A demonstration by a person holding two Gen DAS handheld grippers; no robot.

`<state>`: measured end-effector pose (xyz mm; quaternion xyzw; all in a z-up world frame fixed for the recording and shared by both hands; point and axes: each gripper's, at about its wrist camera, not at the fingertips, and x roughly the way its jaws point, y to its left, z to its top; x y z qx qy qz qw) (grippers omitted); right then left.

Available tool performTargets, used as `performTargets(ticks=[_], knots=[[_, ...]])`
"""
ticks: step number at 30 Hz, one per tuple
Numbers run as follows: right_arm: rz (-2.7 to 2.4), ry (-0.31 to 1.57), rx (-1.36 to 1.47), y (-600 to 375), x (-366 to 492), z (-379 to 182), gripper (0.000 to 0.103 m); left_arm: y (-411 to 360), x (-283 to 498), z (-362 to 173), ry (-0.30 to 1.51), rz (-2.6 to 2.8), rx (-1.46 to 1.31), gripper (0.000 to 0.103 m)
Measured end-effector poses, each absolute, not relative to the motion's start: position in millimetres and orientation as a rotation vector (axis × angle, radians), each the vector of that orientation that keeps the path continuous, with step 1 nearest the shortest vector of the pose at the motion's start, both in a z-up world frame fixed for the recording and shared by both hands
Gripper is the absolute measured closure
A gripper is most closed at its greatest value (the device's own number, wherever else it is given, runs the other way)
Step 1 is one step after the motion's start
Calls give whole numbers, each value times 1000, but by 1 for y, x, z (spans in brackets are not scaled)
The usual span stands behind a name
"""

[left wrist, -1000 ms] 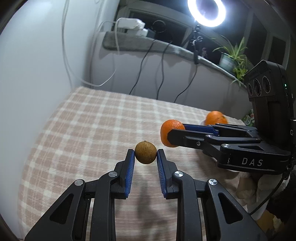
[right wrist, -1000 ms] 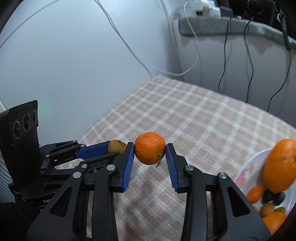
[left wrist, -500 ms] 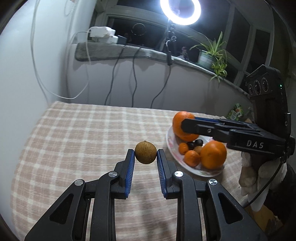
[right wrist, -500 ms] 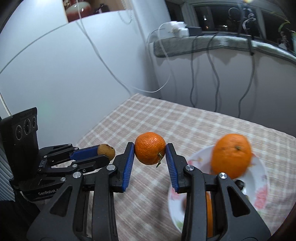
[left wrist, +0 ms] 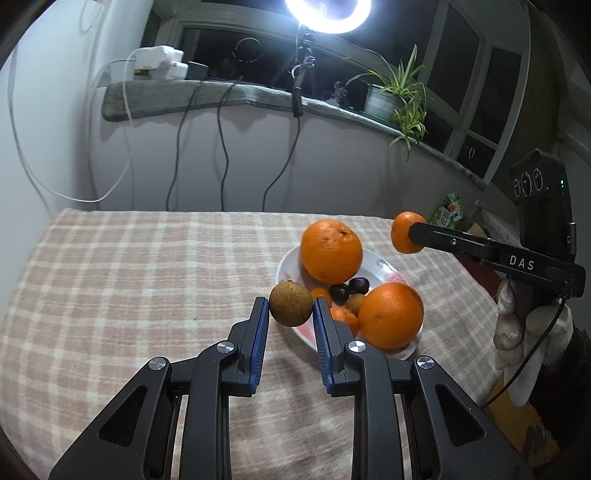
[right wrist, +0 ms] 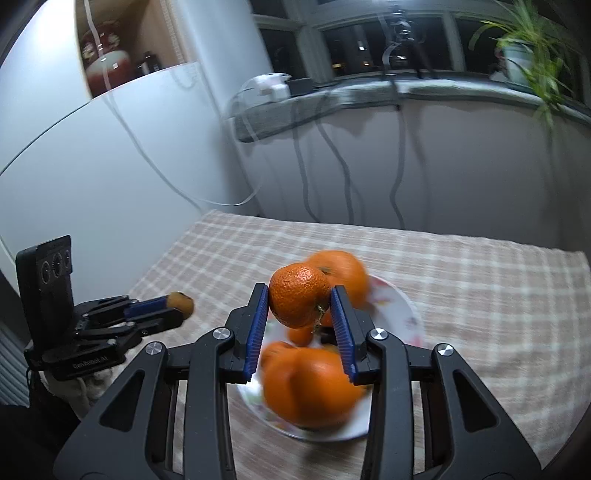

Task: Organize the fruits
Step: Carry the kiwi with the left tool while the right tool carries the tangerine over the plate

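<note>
My left gripper (left wrist: 290, 310) is shut on a small round brown fruit (left wrist: 290, 303), held in the air just left of a white flowered plate (left wrist: 286, 263). The plate holds two large oranges (left wrist: 330, 250), small mandarins and dark small fruits. In the right wrist view my right gripper (right wrist: 300, 301) is shut on a mandarin (right wrist: 298, 294) above the same plate (right wrist: 404, 308). The right gripper (left wrist: 410, 232) also shows at the right of the left wrist view, and the left gripper (right wrist: 179, 304) at the left of the right wrist view.
A checked cloth (left wrist: 129, 266) covers the table. Behind it runs a grey ledge (left wrist: 207, 96) with chargers, hanging cables, a ring light (left wrist: 328, 14) and a potted plant (left wrist: 391, 96). A white wall (right wrist: 92, 166) stands to the left. A gloved hand (left wrist: 517, 325) holds the right gripper.
Both grippers have swung to the right with their fruits held, and the plate of oranges has come into view in front of them. The mandarin now hangs over the plate.
</note>
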<state>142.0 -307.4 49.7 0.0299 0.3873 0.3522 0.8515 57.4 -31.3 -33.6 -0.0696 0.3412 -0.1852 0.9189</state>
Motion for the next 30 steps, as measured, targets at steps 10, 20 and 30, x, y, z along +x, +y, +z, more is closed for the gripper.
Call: performTargets(ticks=[10,20,30], knots=[[652,863,83,-347,159,28,67,-61,79,-44,737,-419,-113,80],[655,925,93,-348,169,1,67,-71,96,-55,777,-407,-81,80],[665,941,106,-346,169,-4,67,-72,99,-56,776,-404,-79,80]])
